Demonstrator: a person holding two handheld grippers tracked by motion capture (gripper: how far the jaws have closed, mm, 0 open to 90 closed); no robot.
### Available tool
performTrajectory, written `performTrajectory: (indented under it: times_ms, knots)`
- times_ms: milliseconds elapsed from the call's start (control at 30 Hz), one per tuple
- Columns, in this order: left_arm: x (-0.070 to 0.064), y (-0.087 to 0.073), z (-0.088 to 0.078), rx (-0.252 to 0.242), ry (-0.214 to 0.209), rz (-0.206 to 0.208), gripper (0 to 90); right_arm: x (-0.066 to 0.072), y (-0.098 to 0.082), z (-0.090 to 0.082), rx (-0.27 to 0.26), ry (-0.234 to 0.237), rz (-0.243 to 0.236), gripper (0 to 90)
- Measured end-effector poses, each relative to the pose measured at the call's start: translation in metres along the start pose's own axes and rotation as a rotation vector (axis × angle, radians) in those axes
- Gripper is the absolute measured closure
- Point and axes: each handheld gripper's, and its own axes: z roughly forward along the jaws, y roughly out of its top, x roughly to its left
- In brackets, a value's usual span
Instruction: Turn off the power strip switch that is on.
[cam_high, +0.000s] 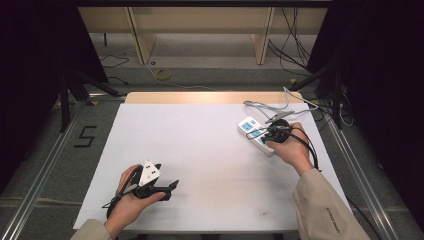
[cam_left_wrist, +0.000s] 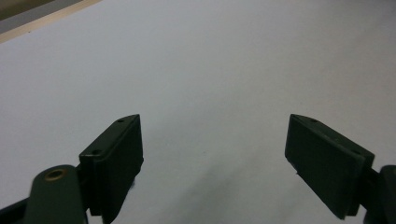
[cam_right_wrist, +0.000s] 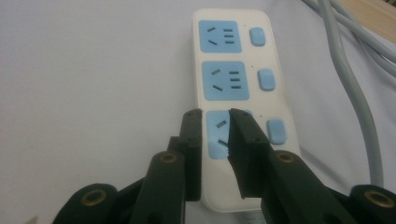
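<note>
Right tongs poised over power strip; left tongs idle.

The white power strip (cam_right_wrist: 233, 93) lies flat at the far right of the white-covered counter (cam_high: 200, 150), its grey cable (cam_right_wrist: 350, 93) trailing off the far edge. The right tongs (cam_right_wrist: 215, 122) hover above its nearest blue socket, jaws nearly closed with a narrow gap, grasping nothing. The left tongs (cam_left_wrist: 212, 158) rest well apart, jaws spread wide, empty. Judgement: rigid, light, smooth plastic likely to slide; best gripped across its narrow sides. The stiff cable may drag.
</note>
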Motion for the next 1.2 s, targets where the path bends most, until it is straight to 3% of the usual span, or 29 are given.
performTrajectory:
  times_ms: [900,1200]
  knots:
    - [0.0,0.0,0.0,0.001,-0.003,-0.003,19.1,0.041,-0.019,-0.022,-0.169,0.107,0.019,57.5]
    - [0.0,0.0,0.0,0.0,-0.004,-0.004,19.1,0.056,-0.029,-0.028,-0.215,0.142,-0.003,53.3]
